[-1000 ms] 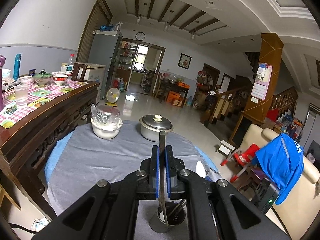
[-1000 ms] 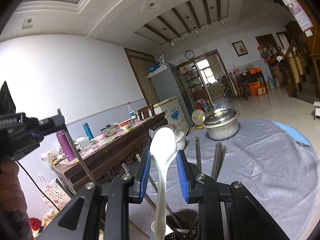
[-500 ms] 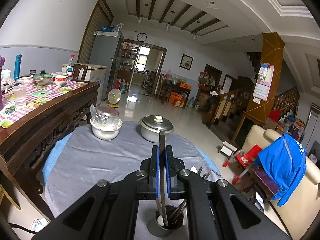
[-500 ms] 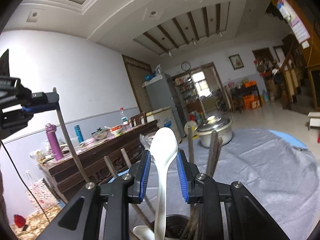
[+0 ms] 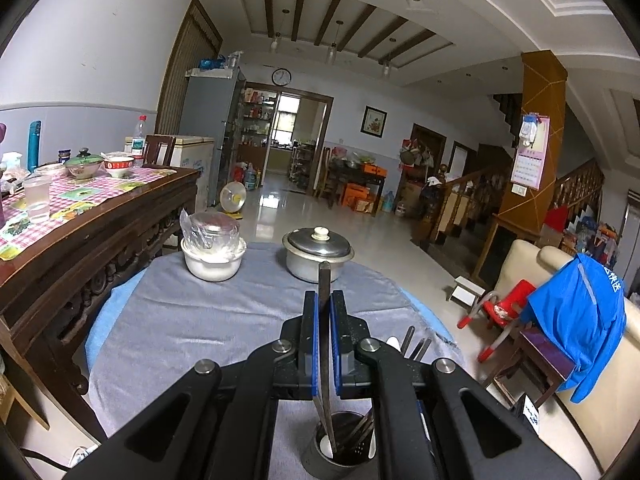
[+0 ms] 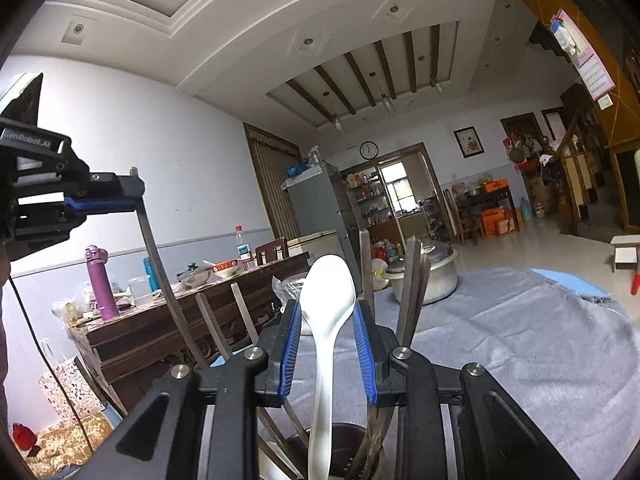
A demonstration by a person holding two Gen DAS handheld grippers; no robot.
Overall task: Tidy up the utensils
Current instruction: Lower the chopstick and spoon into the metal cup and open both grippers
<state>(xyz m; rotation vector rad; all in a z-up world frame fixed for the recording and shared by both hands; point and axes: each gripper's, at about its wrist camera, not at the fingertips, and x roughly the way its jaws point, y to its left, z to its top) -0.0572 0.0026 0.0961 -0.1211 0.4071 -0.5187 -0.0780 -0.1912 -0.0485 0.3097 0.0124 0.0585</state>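
My left gripper [image 5: 324, 308] is shut on a dark chopstick [image 5: 324, 280] that stands upright. Its lower end reaches into a metal utensil holder [image 5: 320, 460] on the grey cloth, just below the jaws. My right gripper [image 6: 326, 308] is shut on a white spoon [image 6: 327, 300], bowl up between the blue pads. The spoon's handle runs down into the same holder [image 6: 348, 436]. Several dark chopsticks [image 6: 412, 288] stand in the holder beside the spoon. In the right wrist view the left gripper [image 6: 120, 196] shows at the left, with its chopstick [image 6: 160, 272] slanting down toward the holder.
A lidded steel pot [image 5: 318, 256] and a white bowl with a plastic-wrapped dish [image 5: 212, 256] stand at the far side of the grey cloth [image 5: 192, 320]. A dark wooden table [image 5: 100, 220] with dishes runs along the left. A sofa with a blue jacket [image 5: 576, 320] lies to the right.
Both grippers have sunk toward the holder with their utensils still held. In the right wrist view the standing chopsticks now reach higher in the picture.
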